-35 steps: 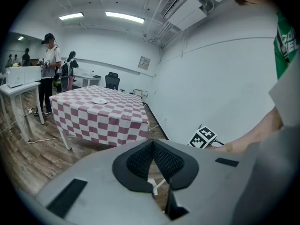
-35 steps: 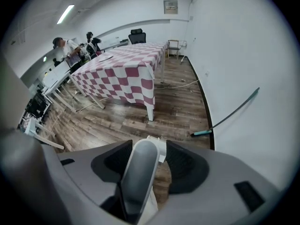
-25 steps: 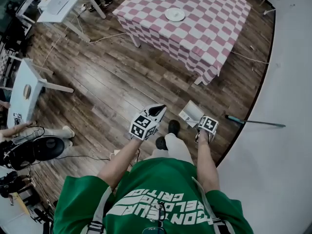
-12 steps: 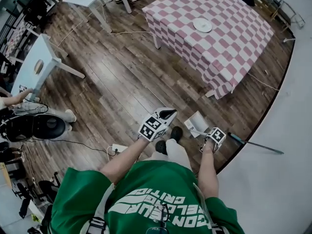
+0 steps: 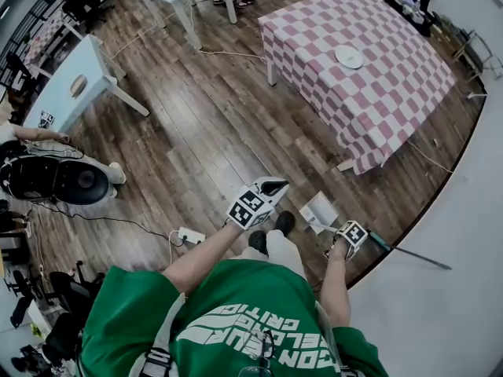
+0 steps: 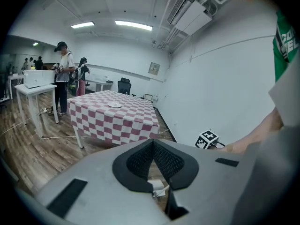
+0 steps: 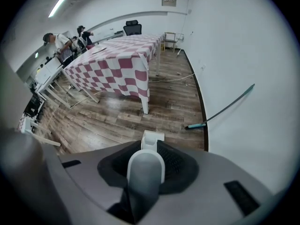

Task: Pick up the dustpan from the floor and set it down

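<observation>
1. Wood floor (image 5: 196, 148) carries the white dustpan (image 5: 318, 209) at the person's one o'clock.
2. Right gripper (image 7: 151, 146), jaws just narrowed, clamps its grey handle (image 7: 143, 177).
3. Left gripper (image 6: 153, 143), at twelve o'clock, is closed and empty.

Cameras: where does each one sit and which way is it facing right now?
Head view: on the head, steeply down at the floor; shirt, left gripper, right gripper.
Left gripper view: on that gripper, level toward the table; shut empty jaws, right hand.
Right gripper view: on that gripper, down at the floor; jaws, just been closing, grip the dustpan handle.
Shared: head and right gripper views show dustpan and pole.
</observation>
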A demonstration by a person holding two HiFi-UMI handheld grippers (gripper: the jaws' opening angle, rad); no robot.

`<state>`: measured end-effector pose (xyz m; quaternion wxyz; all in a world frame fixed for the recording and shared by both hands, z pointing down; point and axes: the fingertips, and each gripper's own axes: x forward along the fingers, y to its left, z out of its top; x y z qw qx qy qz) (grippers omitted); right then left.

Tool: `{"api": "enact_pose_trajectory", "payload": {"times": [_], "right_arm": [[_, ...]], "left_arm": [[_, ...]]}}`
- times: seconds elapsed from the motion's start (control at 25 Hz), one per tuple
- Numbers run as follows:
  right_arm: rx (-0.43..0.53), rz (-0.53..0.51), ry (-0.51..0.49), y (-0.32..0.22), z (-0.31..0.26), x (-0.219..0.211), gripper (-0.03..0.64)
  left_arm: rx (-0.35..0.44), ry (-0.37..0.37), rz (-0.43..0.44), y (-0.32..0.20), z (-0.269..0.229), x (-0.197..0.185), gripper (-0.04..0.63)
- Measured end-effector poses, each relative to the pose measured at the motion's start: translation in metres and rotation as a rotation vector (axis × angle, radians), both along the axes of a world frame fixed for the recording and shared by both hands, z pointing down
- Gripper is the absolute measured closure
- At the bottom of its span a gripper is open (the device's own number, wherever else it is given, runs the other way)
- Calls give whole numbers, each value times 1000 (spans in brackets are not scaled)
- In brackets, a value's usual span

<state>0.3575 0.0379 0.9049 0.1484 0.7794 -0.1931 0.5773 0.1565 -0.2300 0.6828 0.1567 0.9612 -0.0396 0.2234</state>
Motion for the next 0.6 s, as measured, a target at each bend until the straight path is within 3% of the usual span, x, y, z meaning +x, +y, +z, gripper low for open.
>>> {"api": "enact_pose_trajectory", "payload": {"times": [0.2,0.6], "right_arm": [[21,-70,12,-6,-15,-4,506],[51,-340,68,-47,-62,-40,506]], "left_arm": [[10,17,-29,0,-7,-17,591],[39,76,-104,-3,-29,-71,592]]}}
